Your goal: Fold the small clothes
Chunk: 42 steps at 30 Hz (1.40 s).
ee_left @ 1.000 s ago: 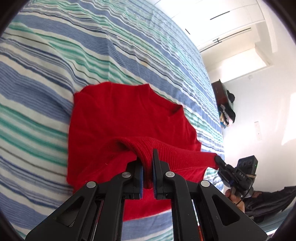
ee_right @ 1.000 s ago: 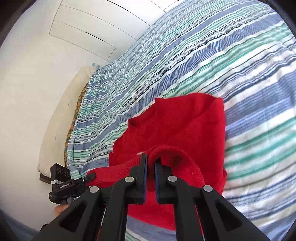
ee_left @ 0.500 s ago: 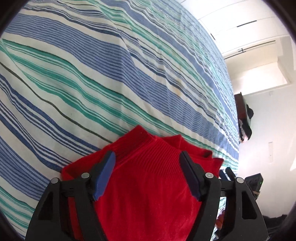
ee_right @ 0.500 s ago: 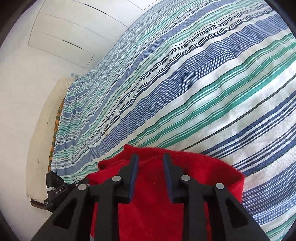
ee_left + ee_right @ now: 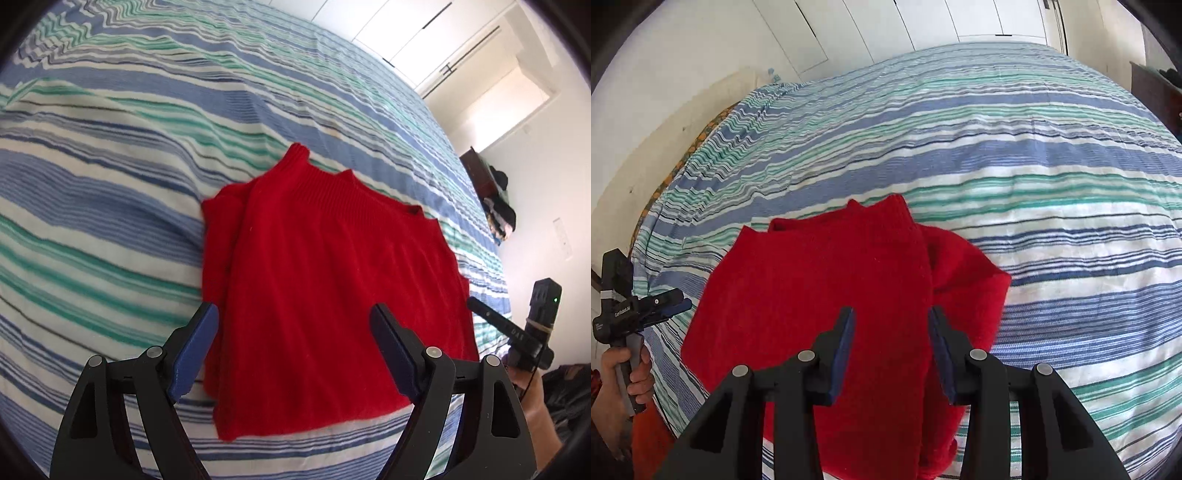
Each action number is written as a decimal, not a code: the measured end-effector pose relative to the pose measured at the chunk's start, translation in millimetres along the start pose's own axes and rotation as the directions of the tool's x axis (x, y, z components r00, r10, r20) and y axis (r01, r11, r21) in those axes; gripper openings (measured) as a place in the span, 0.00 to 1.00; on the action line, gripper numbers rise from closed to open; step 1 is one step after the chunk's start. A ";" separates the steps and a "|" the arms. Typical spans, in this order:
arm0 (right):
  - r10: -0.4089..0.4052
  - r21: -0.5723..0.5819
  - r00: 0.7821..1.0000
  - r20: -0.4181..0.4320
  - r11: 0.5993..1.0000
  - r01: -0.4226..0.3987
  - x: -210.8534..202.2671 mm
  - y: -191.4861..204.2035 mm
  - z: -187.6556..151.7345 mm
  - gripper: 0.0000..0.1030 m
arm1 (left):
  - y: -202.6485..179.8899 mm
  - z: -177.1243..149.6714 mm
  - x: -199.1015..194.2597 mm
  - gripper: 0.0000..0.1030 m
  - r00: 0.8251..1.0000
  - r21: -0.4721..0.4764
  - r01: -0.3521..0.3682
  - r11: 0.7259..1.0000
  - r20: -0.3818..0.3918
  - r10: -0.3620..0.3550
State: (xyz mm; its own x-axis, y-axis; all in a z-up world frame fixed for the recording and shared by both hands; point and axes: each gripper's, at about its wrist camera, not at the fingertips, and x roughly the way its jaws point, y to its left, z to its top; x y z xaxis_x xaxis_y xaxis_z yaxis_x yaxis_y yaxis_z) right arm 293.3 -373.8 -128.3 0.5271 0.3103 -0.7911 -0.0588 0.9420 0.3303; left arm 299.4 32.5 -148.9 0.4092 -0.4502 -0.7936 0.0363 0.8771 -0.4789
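Observation:
A red knit garment (image 5: 325, 280) lies folded over on the striped bed, its ribbed hem edge at the far side. It also shows in the right wrist view (image 5: 827, 288). My left gripper (image 5: 293, 317) is open and empty, held above the garment's near edge. My right gripper (image 5: 891, 317) is open and empty, above the garment's near right part. The right gripper shows in the left wrist view (image 5: 484, 314) past the garment's right edge. The left gripper shows in the right wrist view (image 5: 674, 301) at the garment's left.
The bed has a blue, green and white striped cover (image 5: 110, 192), also seen in the right wrist view (image 5: 1052, 184). White wardrobe doors (image 5: 886, 26) stand beyond the bed. A dark piece of furniture with clothes (image 5: 495, 199) stands by the right wall.
Both grippers were shut on the garment's hem, carried it over the garment, then opened and let go. They have drawn back toward the near edge; the garment lies folded.

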 end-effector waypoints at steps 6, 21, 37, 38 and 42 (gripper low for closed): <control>0.054 0.070 0.995 -0.086 0.996 -0.048 16.1 -20.2 -13.3 0.32 | 10.1 -29.0 -6.7 0.82 1.000 -0.035 0.011 0.999 -0.018 -0.012; -0.192 -0.015 0.981 0.015 0.981 0.192 -40.1 -0.7 -22.7 0.26 | -2.1 -51.6 -40.6 0.79 0.994 0.030 -0.077 0.997 0.078 0.074; -0.033 0.065 0.994 0.106 0.998 0.026 -81.1 13.6 -100.9 0.51 | -32.1 -98.9 -42.5 0.90 0.977 0.215 -0.186 0.959 0.145 0.157; -0.058 0.041 0.986 0.153 0.998 0.053 -95.7 21.3 -105.0 0.63 | -24.7 -104.5 -53.2 0.95 0.965 0.182 -0.210 0.961 0.193 0.175; -0.168 0.103 0.941 0.293 0.984 0.144 -129.9 26.9 -143.0 0.90 | 25.5 -127.7 -56.7 0.95 0.931 -0.003 -0.286 0.958 0.235 0.279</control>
State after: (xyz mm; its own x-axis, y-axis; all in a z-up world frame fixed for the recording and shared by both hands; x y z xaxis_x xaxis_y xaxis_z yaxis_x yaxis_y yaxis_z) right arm 102.1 -370.5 -90.3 0.7541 0.0965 -0.6497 0.1051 0.9587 0.2643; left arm 160.7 59.1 -164.0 0.6057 -0.1353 -0.7841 -0.0853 0.9687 -0.2330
